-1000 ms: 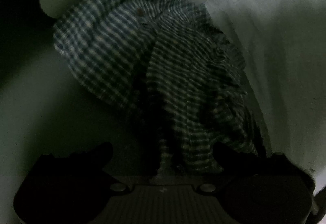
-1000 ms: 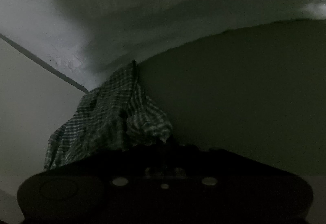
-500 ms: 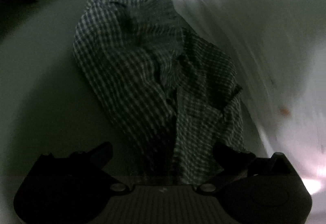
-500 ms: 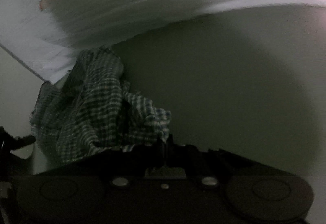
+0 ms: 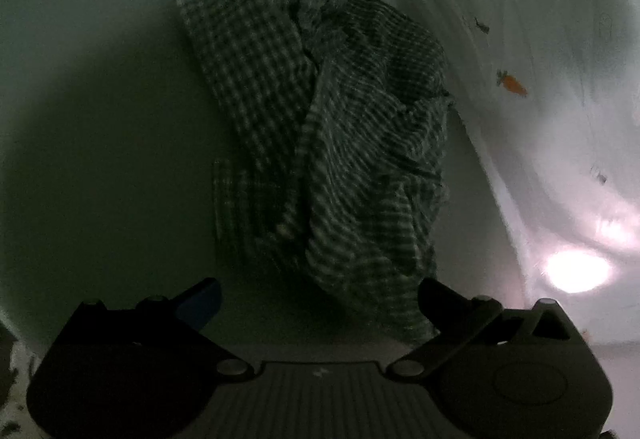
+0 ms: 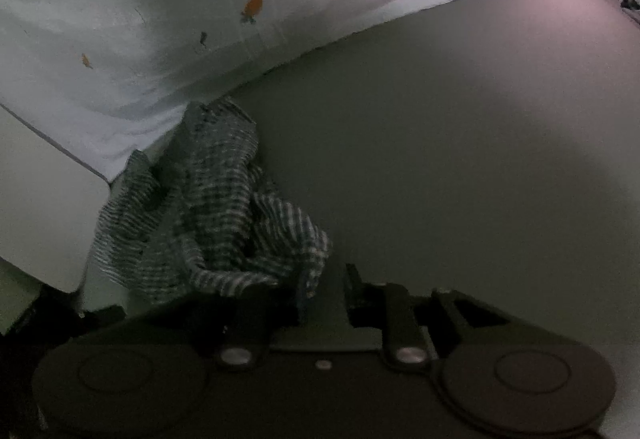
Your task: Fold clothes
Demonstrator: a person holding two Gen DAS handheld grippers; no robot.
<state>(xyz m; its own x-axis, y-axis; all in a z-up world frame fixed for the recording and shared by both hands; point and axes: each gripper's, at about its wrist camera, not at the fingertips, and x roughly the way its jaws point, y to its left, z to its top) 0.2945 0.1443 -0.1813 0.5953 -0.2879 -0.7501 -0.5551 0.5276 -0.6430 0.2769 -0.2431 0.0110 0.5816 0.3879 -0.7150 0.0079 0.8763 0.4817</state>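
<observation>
Dim light falls on the matte grey-green work surface [image 6: 460, 159], where our crumpled green-and-white checked cotton garment [image 5: 320, 127] lies bunched, not folded. Our left gripper [image 5: 320, 303] stands wide, holding nothing; the cloth's long axis runs straight ahead from its gap. Our right gripper [image 6: 324, 287] is narrowly parted, the garment's corner [image 6: 308, 259] just left of it, apparently unpinched. Beyond, a white sheet printed with small orange carrots [image 6: 160, 19] borders the heap.
</observation>
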